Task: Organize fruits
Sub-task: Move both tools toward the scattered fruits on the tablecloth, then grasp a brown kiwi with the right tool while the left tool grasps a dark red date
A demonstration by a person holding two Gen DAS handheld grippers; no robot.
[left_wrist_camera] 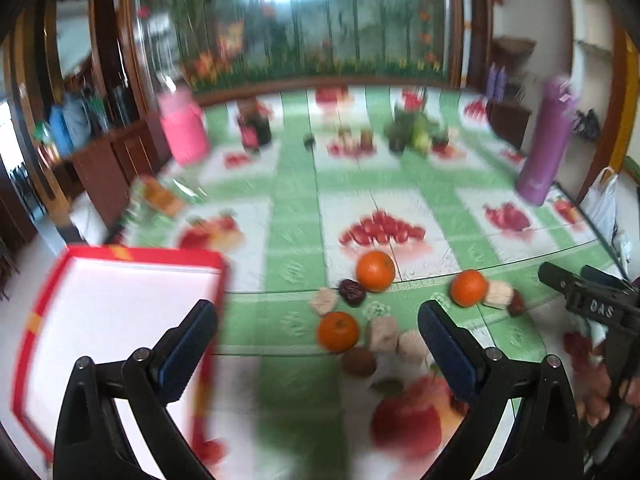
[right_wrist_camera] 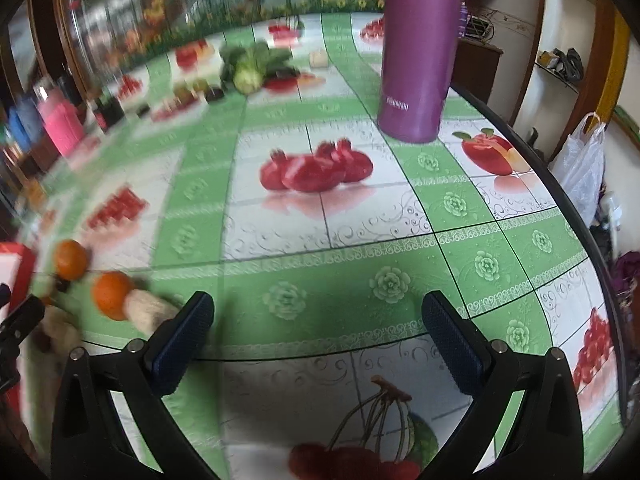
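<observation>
A: While both views smear with motion, can you tell how the tools stand?

B: Yes. The left tool [left_wrist_camera: 318, 326] gapes wide and holds nothing; the right tool [right_wrist_camera: 318, 318] is just as wide and empty, over bare cloth.

A: Where is the fruit?

B: It sits in a loose cluster on the bench [left_wrist_camera: 296, 184], just beyond the left tool. One orange [left_wrist_camera: 338, 331] lies nearest, between its fingers in the view; a second orange [left_wrist_camera: 375, 271] is farther off, and a third orange [left_wrist_camera: 469, 288] sits to the right. Dates [left_wrist_camera: 353, 292] and pale lumps [left_wrist_camera: 383, 334] lie among them.

A: And the box?

B: The red box [left_wrist_camera: 120, 320] lies near left, open and seemingly empty. I judge it stands beside the pile so each piece has a short trip over.

A: Why does the right tool hang back?

B: My guess is that it leaves the left one room. From its own view the pile is at the far left edge.

A: Anything unclear?

B: The pale lumps are too blurred to name. The box's near corner is cut off behind the left finger, and whether a tall purple flask [right_wrist_camera: 418, 48] on the far right has a lid is out of frame.
</observation>
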